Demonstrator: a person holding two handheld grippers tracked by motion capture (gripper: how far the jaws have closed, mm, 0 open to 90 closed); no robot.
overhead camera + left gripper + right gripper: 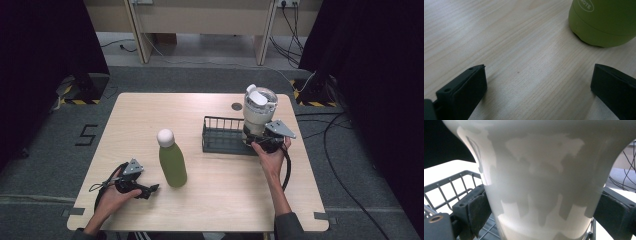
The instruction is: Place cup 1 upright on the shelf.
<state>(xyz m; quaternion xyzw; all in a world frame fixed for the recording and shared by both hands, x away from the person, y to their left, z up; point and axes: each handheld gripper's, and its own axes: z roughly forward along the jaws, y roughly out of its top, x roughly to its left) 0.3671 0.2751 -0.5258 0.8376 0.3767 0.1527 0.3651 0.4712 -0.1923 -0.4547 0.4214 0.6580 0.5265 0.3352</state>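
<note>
The right gripper (257, 141) is clamped on the lower body of a white tumbler (259, 111); in the right gripper view its 2 black pads (477, 211) press against either side of the pale cup wall (544, 182), which narrows toward the base; the cup stands upright at the right end of a dark wire rack (222, 136), and whether its base touches the rack floor cannot be told; the tumbler carries a clear lid with a white flip tab (259, 96); the rack sits on the right half of the light wooden table (210, 200), its wire rails (451, 185) visible beside the cup in the right gripper view.

The left gripper (150, 189) rests low at the near left of the table with its jaws wide apart and nothing between them; the left gripper view shows bare wood grain (524, 62) between the 2 jaws; a green bottle (172, 163) with a white rounded cap (165, 137) stands upright just beside it, toward the table's middle, its base (604, 25) apart from the jaws; bottle and rack are well apart.
</note>
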